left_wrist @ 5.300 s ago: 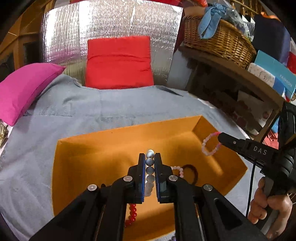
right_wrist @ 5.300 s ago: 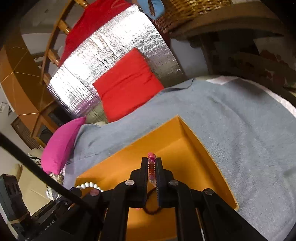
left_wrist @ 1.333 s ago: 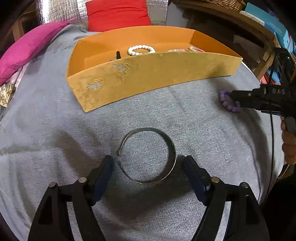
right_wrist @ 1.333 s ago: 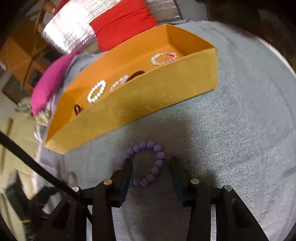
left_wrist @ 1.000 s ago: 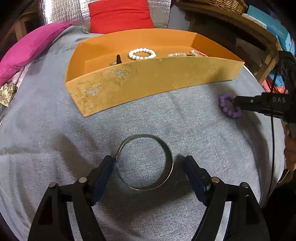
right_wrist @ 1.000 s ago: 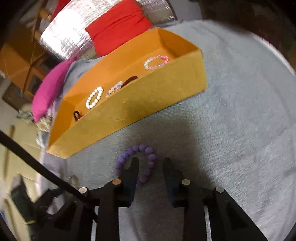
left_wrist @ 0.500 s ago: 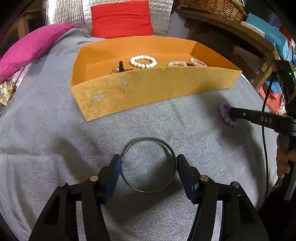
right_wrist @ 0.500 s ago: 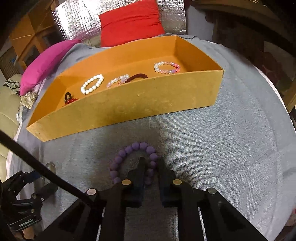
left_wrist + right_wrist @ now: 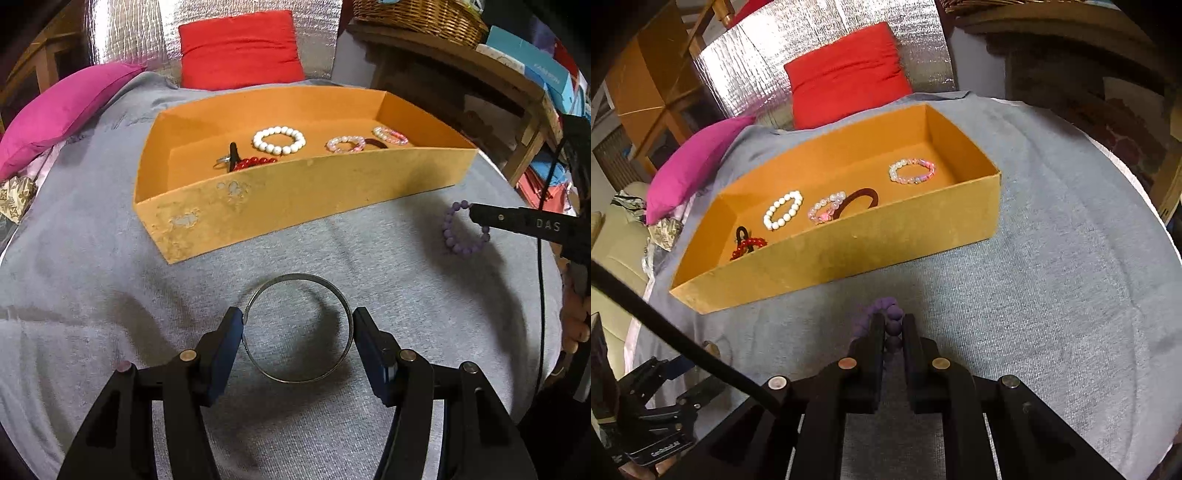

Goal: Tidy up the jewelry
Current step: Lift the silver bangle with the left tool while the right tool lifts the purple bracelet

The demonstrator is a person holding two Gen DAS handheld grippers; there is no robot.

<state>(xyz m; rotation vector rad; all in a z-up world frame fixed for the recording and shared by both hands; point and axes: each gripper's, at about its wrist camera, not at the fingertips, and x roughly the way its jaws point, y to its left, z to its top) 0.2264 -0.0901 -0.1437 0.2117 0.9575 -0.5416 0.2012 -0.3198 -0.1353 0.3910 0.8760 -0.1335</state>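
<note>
- Left gripper: jaws spread wide to either side of the metal bangle, the pads at or touching its rim, one left and one right; whether they press is not certain; the bangle looks to lie flat on the grey cloth.
- Right gripper: jaws nearly together, pinching the bead strand of the purple bracelet; in the left wrist view the loop hangs from the finger tip, off or barely on the cloth.
- Orange tray: stands beyond both grippers, long axis running left to right across the cloth; holds a white bead bracelet, two pink-and-white bracelets, a red bead bracelet and dark hair ties.
- Deciding relation: the tray's near wall lies between each held piece and the tray floor; judged, each must rise over the wall and go forward.
- Nearness: the bangle lies before the tray's middle, the purple bracelet off its right end; each hand is nearer its own piece.
</note>
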